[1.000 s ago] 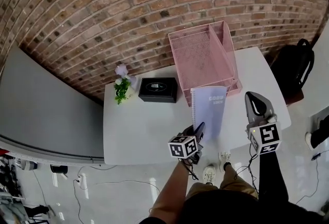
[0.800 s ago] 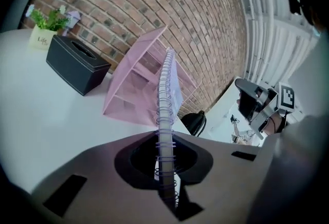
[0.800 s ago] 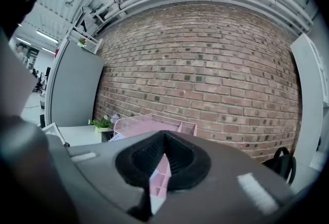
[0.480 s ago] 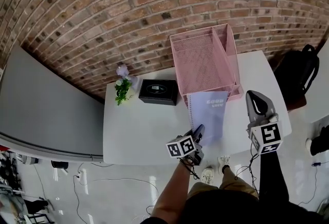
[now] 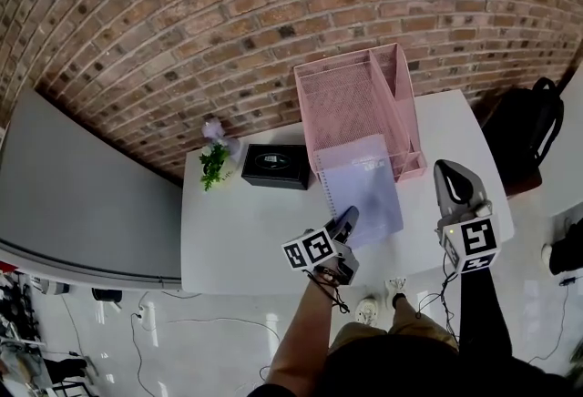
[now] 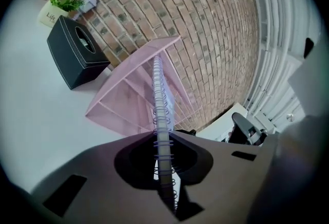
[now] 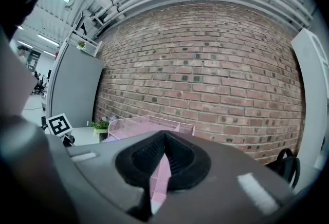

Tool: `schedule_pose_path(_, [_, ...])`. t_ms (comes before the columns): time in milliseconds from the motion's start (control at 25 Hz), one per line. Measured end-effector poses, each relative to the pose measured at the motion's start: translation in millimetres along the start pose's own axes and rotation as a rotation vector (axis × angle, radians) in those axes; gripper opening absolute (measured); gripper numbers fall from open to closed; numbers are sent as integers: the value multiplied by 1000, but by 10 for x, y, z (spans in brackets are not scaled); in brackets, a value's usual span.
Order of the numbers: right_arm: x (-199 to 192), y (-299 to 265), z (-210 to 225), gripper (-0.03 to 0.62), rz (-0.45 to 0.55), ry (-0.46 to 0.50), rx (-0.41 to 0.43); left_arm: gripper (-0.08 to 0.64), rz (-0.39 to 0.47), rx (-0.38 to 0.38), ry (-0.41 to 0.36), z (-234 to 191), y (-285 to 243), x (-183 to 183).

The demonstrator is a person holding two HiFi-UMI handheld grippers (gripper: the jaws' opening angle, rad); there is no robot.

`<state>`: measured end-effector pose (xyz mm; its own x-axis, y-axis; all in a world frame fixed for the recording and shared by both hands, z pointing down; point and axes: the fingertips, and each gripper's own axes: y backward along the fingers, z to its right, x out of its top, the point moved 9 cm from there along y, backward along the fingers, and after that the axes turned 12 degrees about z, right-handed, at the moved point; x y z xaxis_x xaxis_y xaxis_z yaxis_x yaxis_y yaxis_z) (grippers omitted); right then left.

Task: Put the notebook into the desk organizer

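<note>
The fingers of the left gripper [image 6: 163,138] are clenched on the wire-bound edge of the lilac spiral notebook [image 6: 158,95]. They grip its near end, so most of the notebook reaches out past them toward 12 o'clock. In the head view the notebook is lifted off the white surface [image 5: 241,236]. Its far edge reaches the front lip of the pink wire-mesh desk organizer [image 5: 349,104]; I cannot tell whether they touch. The step should go best with a firm grip, the far corners raised clear of the lip and squared to the wide tray, then a slide toward 12 o'clock. The right gripper [image 5: 448,173], at 3 o'clock, has its fingers closed on nothing and could steady the free edge.
</note>
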<state>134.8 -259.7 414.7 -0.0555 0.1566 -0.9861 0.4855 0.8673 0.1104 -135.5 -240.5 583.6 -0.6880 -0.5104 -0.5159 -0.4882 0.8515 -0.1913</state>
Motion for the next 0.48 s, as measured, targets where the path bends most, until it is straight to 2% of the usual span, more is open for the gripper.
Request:
schedule_pose_path(160, [16,14,10,0,2,1,0,40,10,0,32,131,-118,133])
schedule_pose_path(480, [55,50,15,0,16,1,0,103,104,94,-34,208,-300,505])
